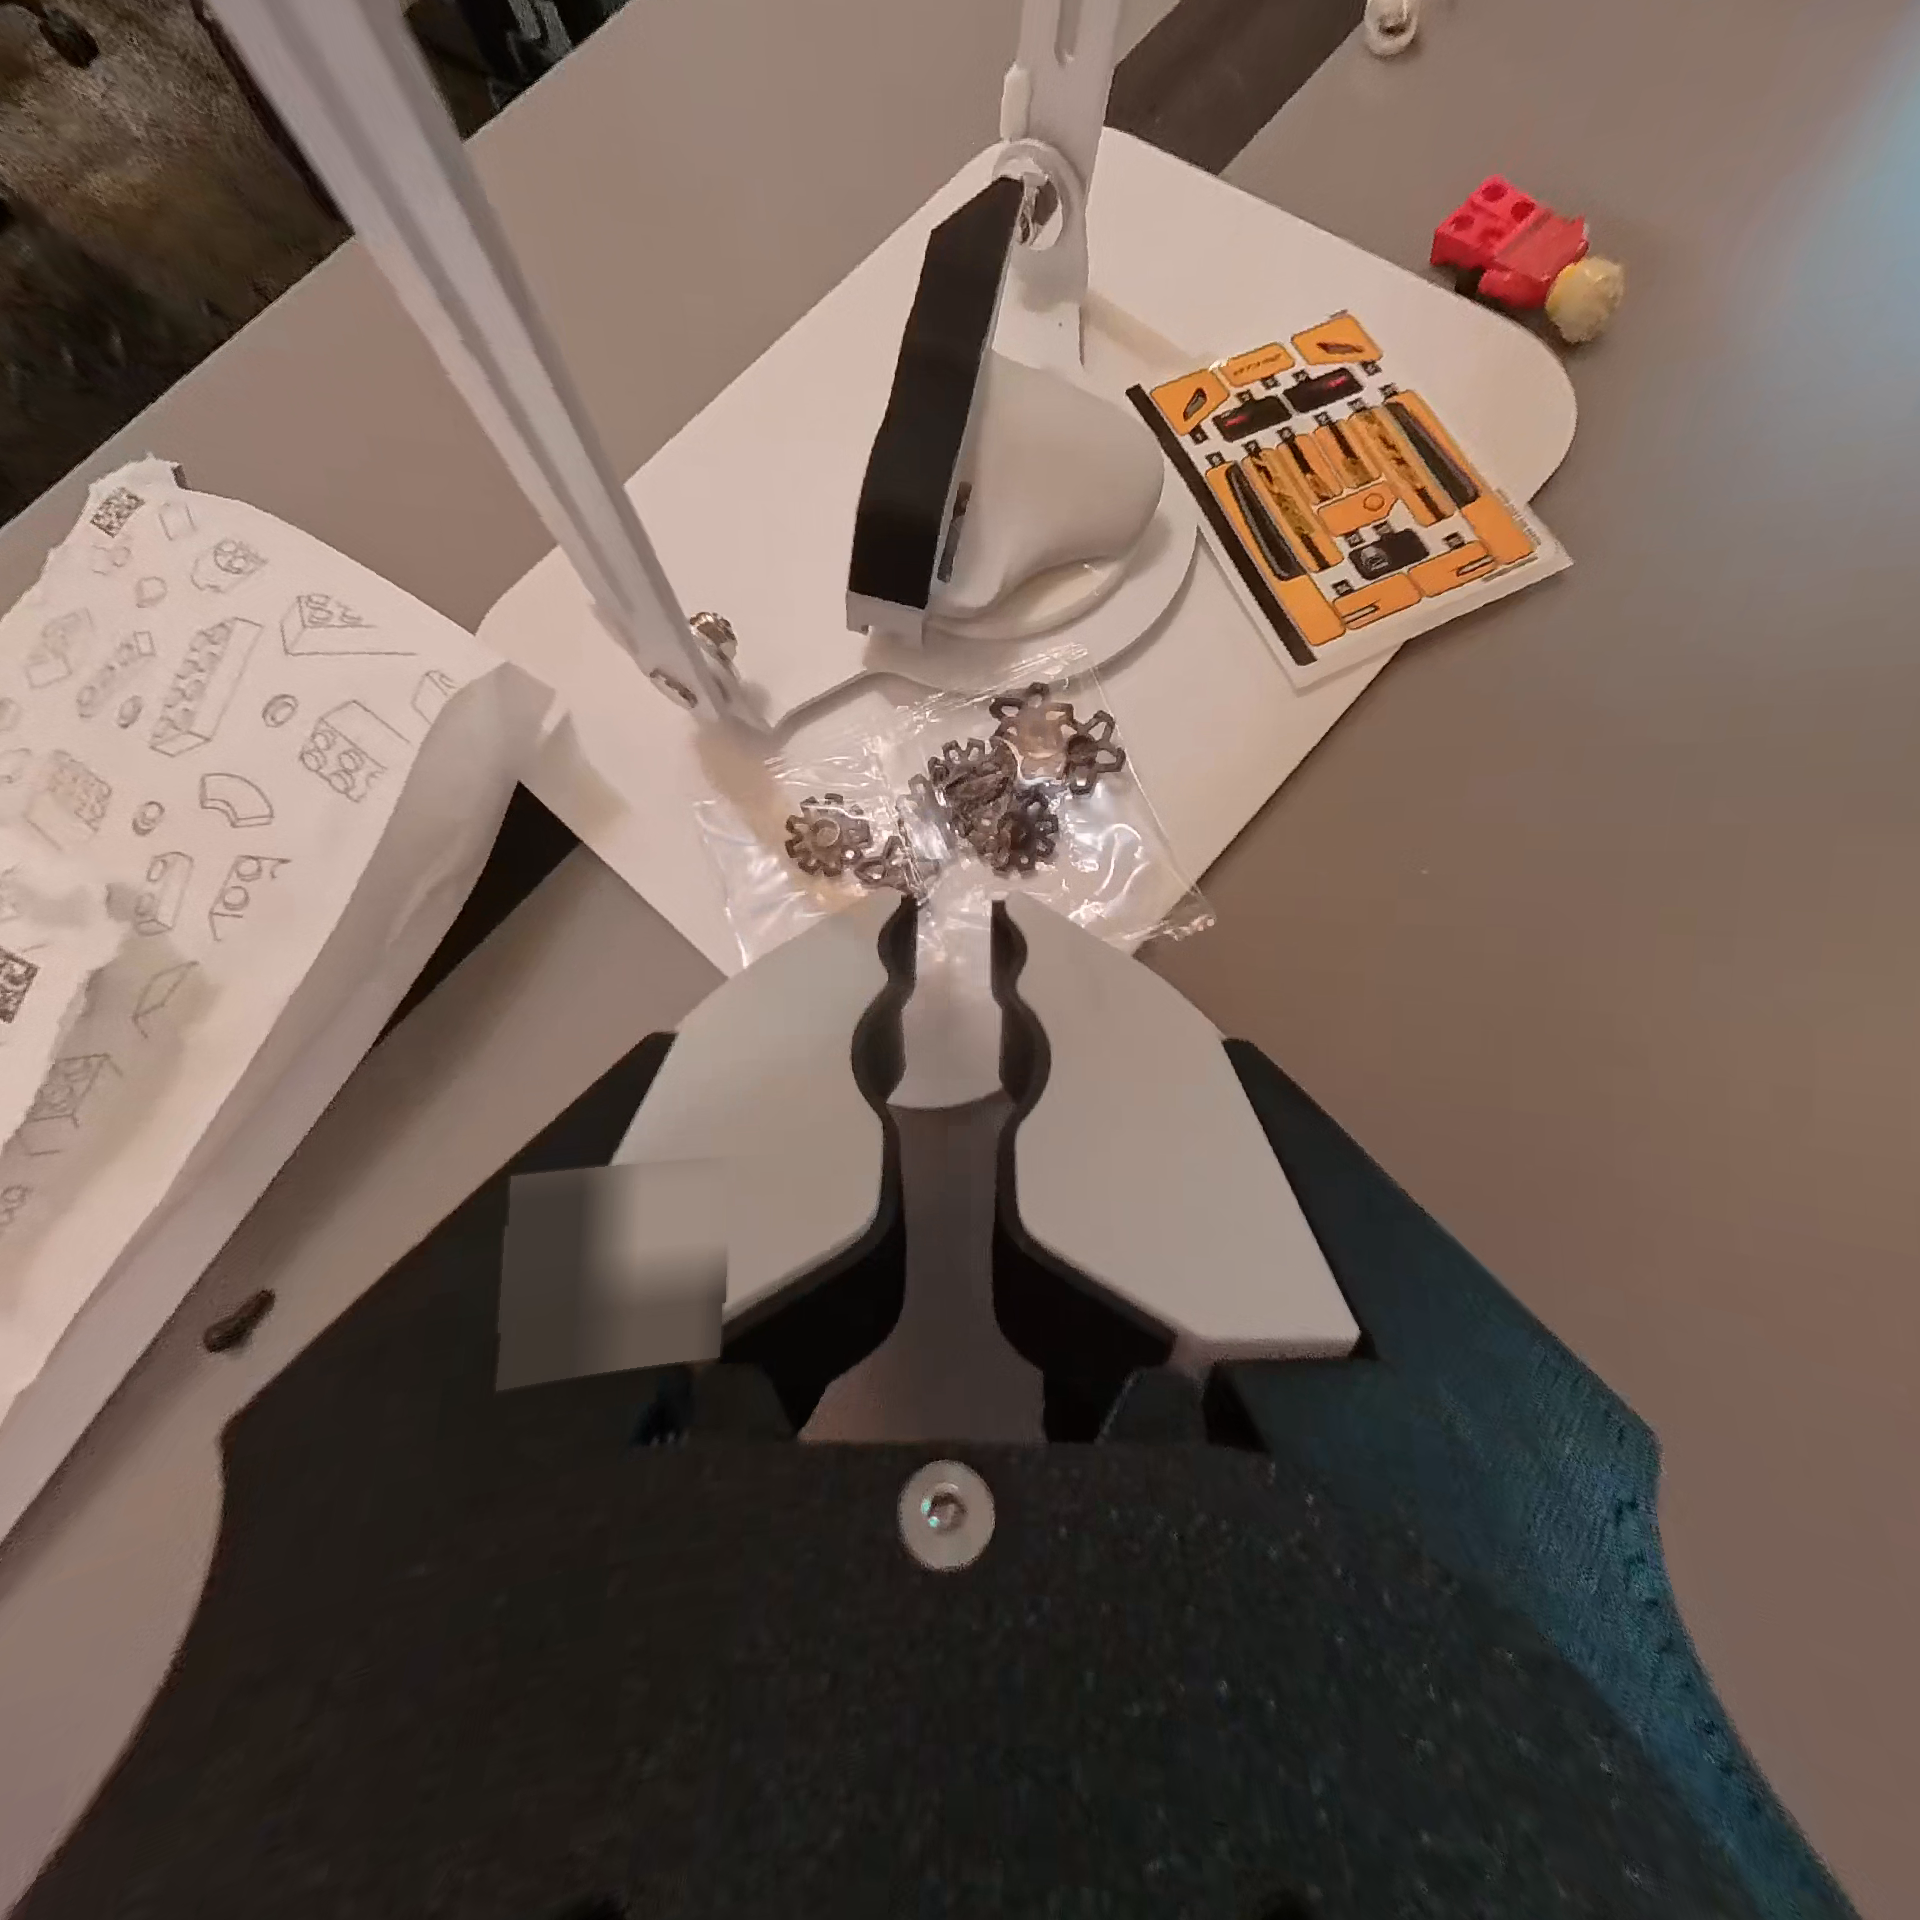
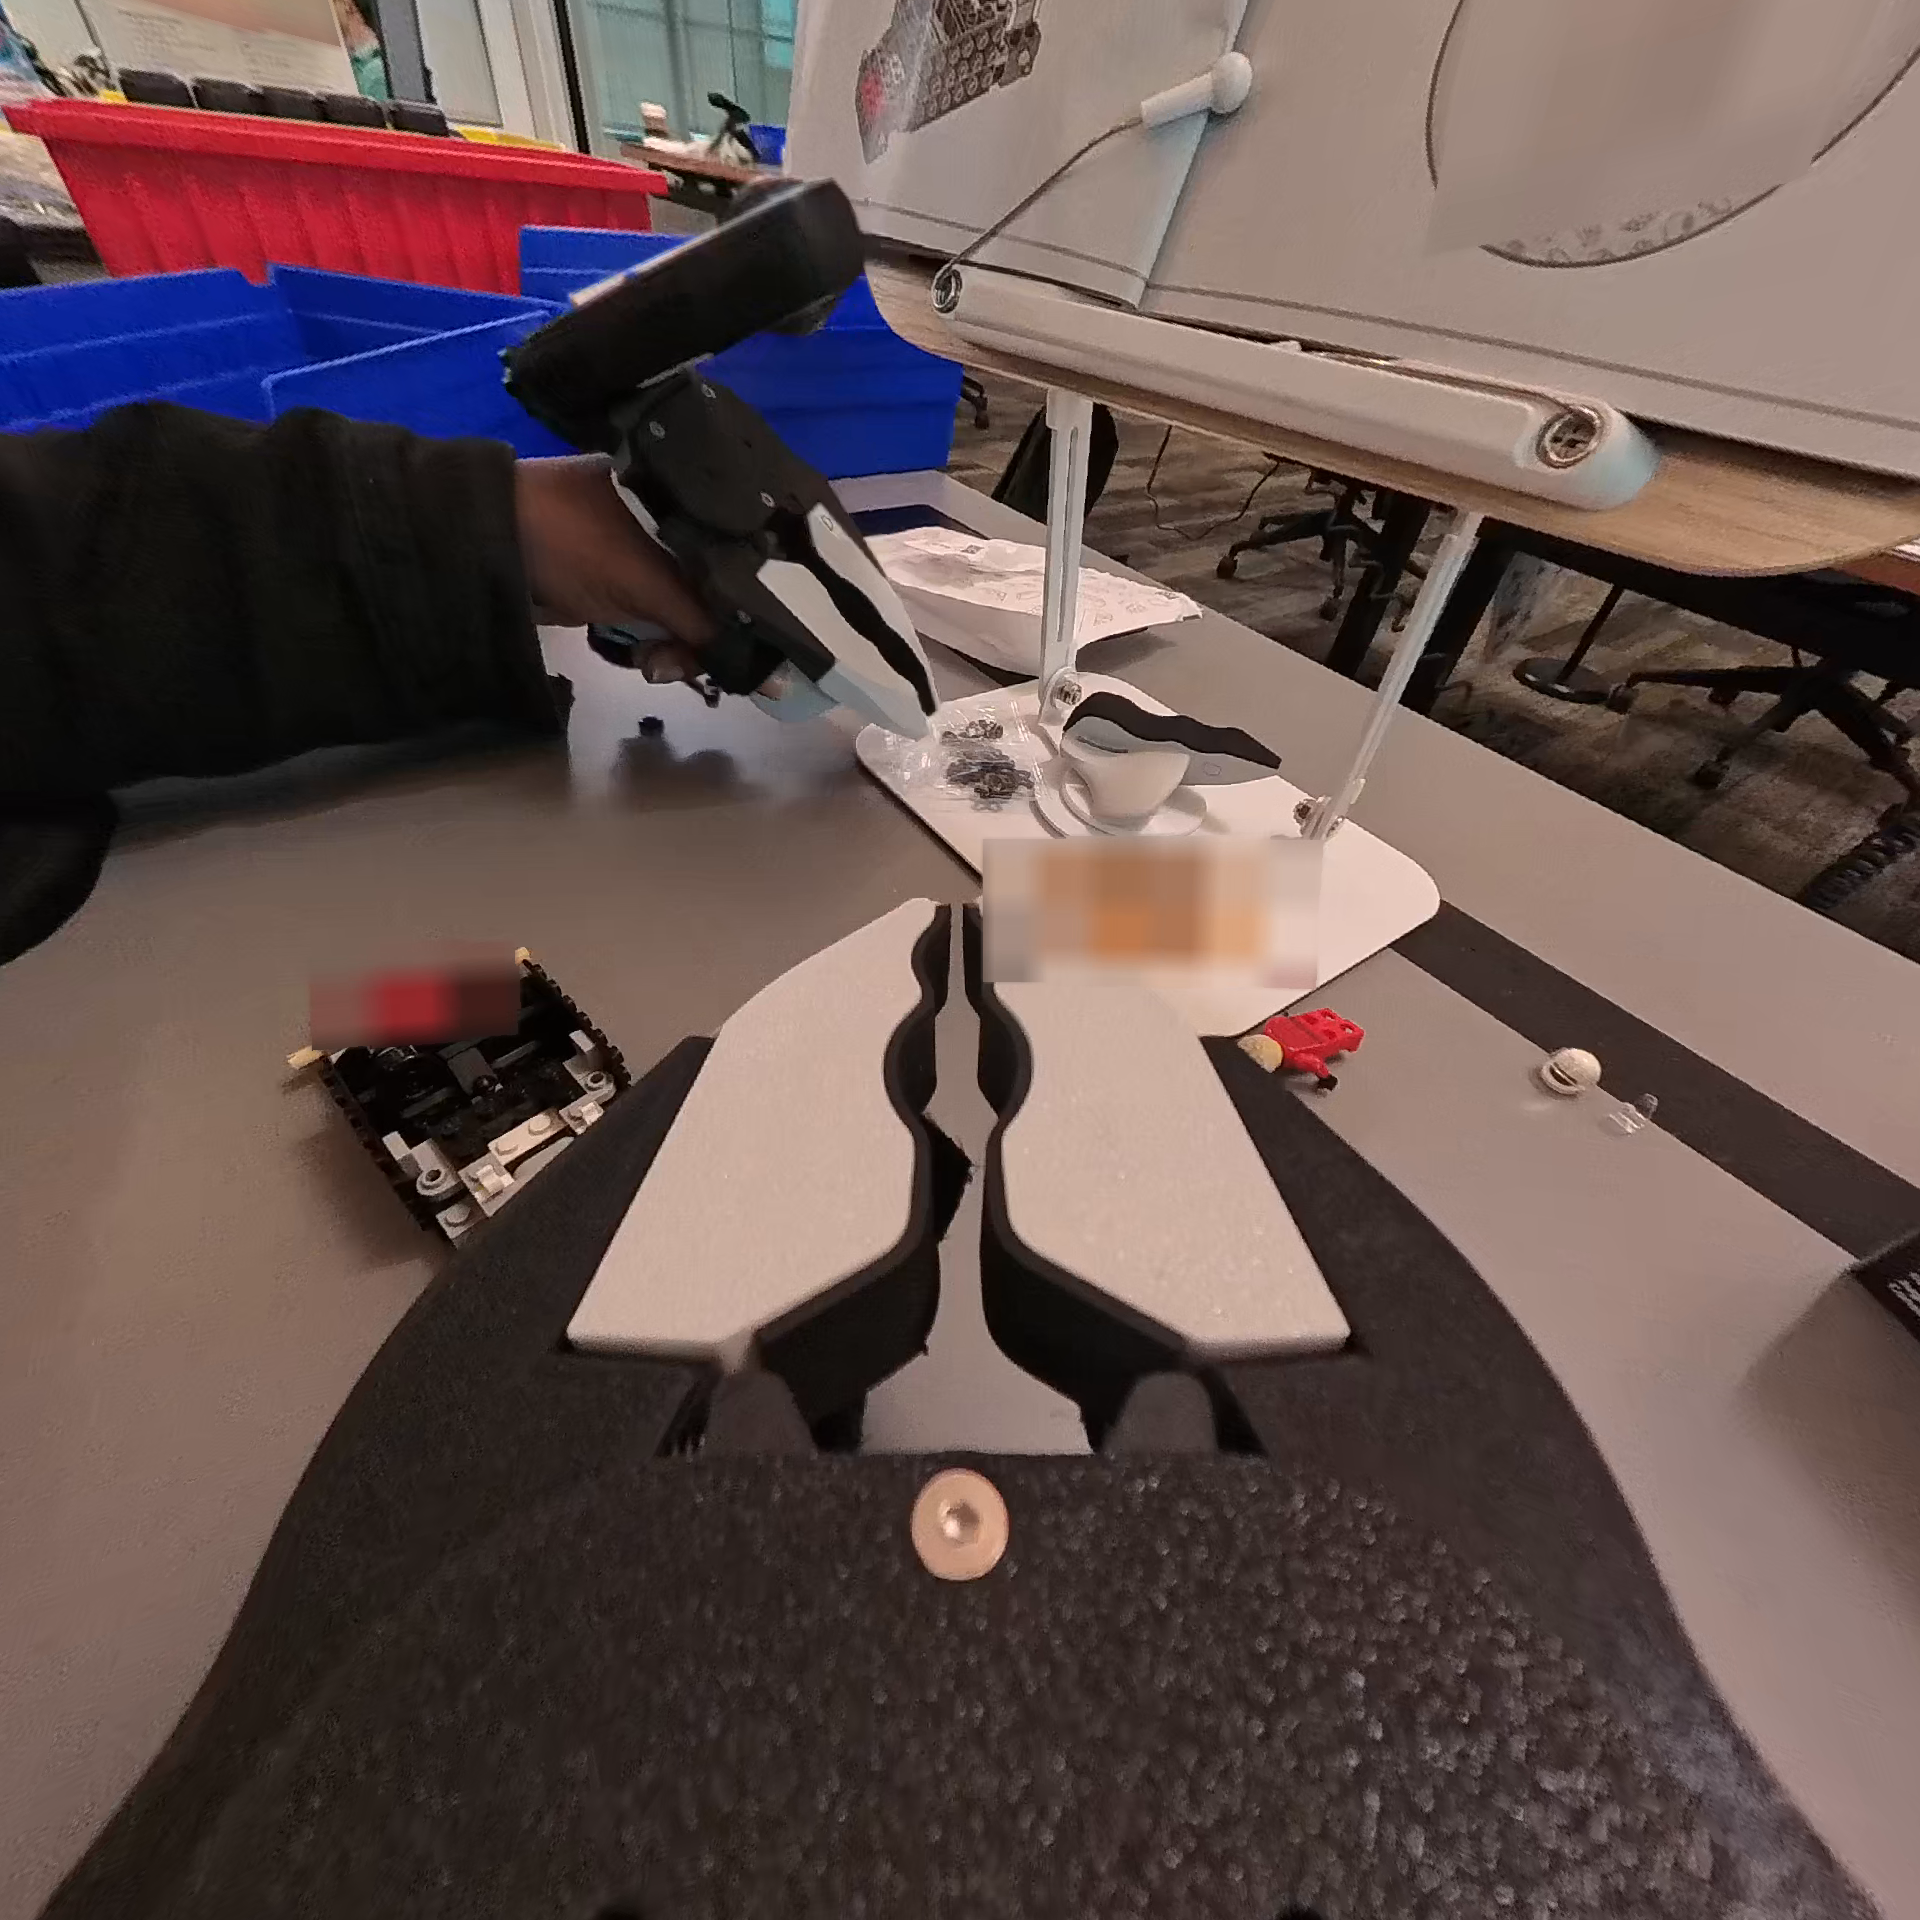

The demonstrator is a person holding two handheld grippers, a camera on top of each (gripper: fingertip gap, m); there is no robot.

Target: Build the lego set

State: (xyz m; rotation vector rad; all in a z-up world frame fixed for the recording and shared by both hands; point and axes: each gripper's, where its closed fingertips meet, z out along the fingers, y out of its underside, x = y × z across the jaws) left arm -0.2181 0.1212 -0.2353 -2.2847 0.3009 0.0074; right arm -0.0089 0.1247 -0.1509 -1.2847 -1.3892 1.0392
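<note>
A clear plastic bag (image 1: pixel 940 821) of dark gear-like pieces lies on the near corner of a white stand base (image 1: pixel 1299 260). My left gripper (image 1: pixel 956 920) is narrowly open, with the bag's near edge between its tips. In the right wrist view it (image 2: pixel 925 717) is held by a hand in a black sleeve, with its tips down on the bag (image 2: pixel 971 753). My right gripper (image 2: pixel 956 914) is shut and empty above the grey table. A partly built black lego assembly (image 2: pixel 468 1122) lies to its left.
An orange sticker sheet (image 1: pixel 1351 499) lies on the base's right side. Red pieces with a yellowish head (image 1: pixel 1507 249) sit beyond it (image 2: pixel 1304 1044). A white printed paper bag (image 1: pixel 208 779) lies left. A white round piece (image 2: pixel 1569 1070) lies right. Blue bins (image 2: pixel 312 343) stand behind. The tips of one gripper are about 25 centimeters away from the tips of the other. The white round piece (image 2: pixel 1569 1070) is about 25 centimeters from both grippers' fingertips.
</note>
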